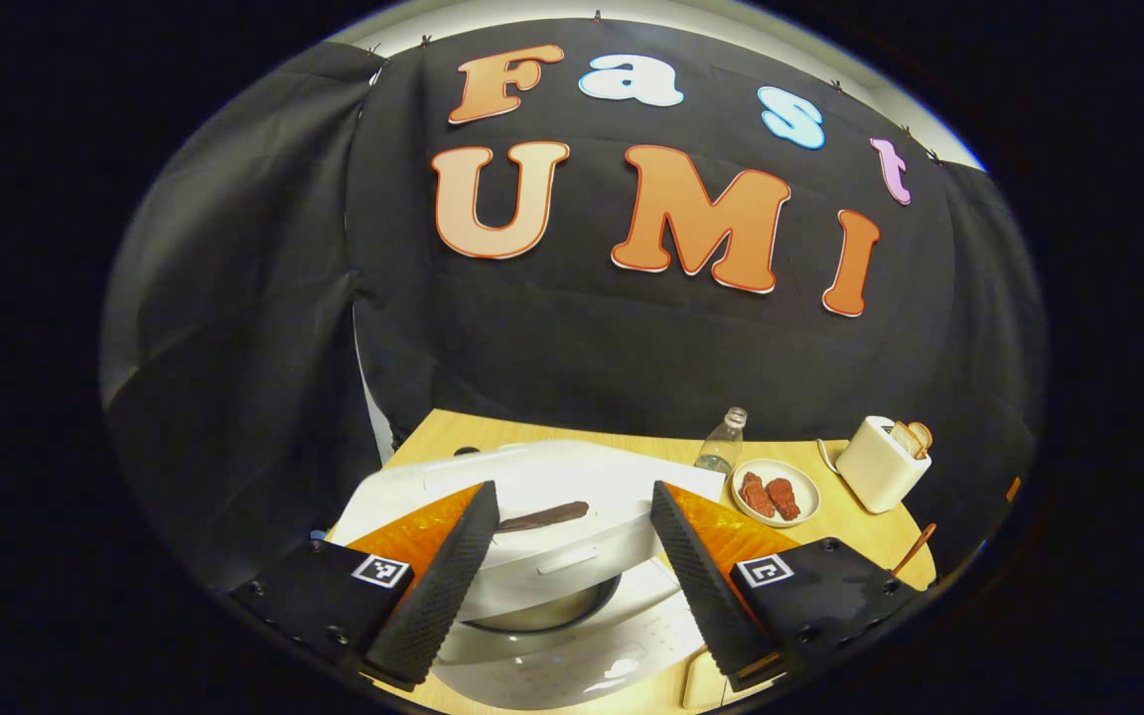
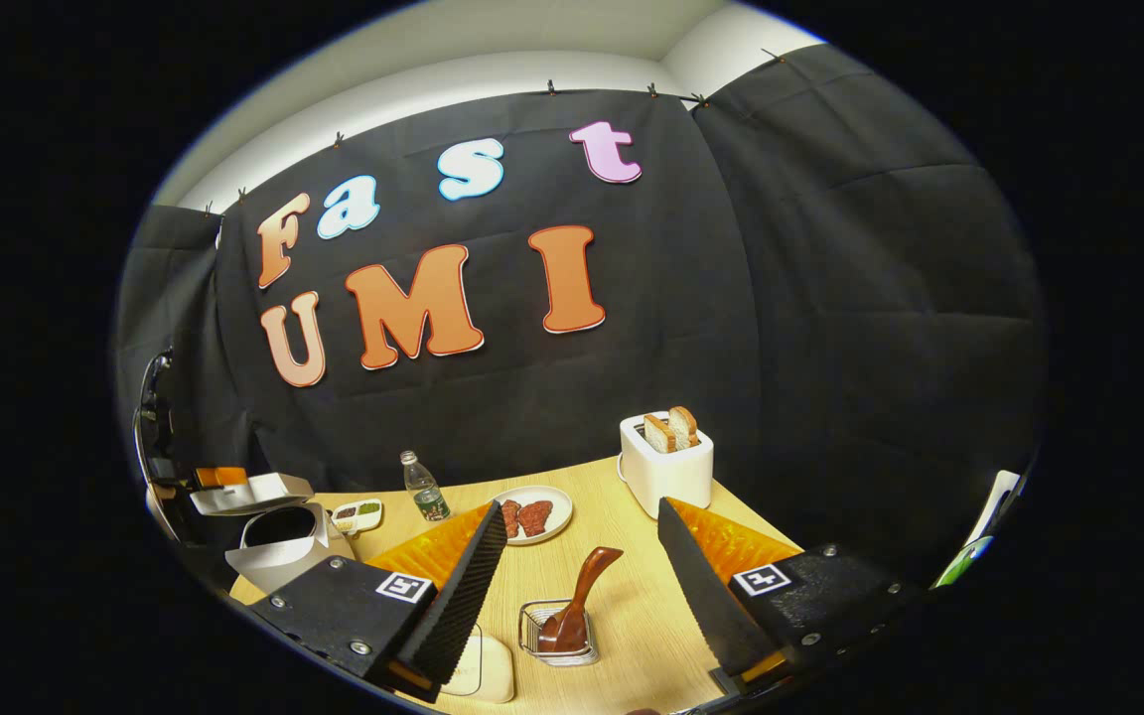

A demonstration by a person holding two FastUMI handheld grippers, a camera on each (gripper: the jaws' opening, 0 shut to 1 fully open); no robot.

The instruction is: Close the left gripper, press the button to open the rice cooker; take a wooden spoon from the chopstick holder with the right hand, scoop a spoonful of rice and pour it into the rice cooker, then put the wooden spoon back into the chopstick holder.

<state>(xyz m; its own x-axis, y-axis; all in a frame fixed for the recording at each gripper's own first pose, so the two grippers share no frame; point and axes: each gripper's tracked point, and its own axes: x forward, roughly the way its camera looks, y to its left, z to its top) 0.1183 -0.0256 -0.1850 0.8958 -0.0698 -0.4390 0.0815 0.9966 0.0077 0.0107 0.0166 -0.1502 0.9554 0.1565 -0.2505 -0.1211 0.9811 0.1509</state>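
Item 1, rice cooker (image 1: 552, 556): white, directly ahead of the left gripper (image 1: 569, 556), whose 2 fingers stand spread apart with nothing between them. Lid partly raised, metal inner pot visible under its front edge; pot contents hidden. Lower body cut off by the left fingers. In the right gripper view the cooker (image 2: 279, 541) sits far left of the fingers, lid up, dark interior unreadable.

Item 2, wooden spoon (image 2: 580, 596): stands tilted in the chopstick holder (image 2: 557, 633), a small wire basket on the bench (image 2: 632, 606), between the 2 spread fingers of the right gripper (image 2: 582, 586), untouched by either.

Item 3, toaster (image 2: 666, 459): white, beyond the right finger, 2 bread slices in its slots.

Item 4, plate (image 2: 530, 516): reddish food pieces, beyond the left finger.

Item 5, bottle (image 2: 423, 489): clear, left of plate; contents unclear.

Item 6, small dish (image 2: 358, 514): compartments, contents too small to identify.
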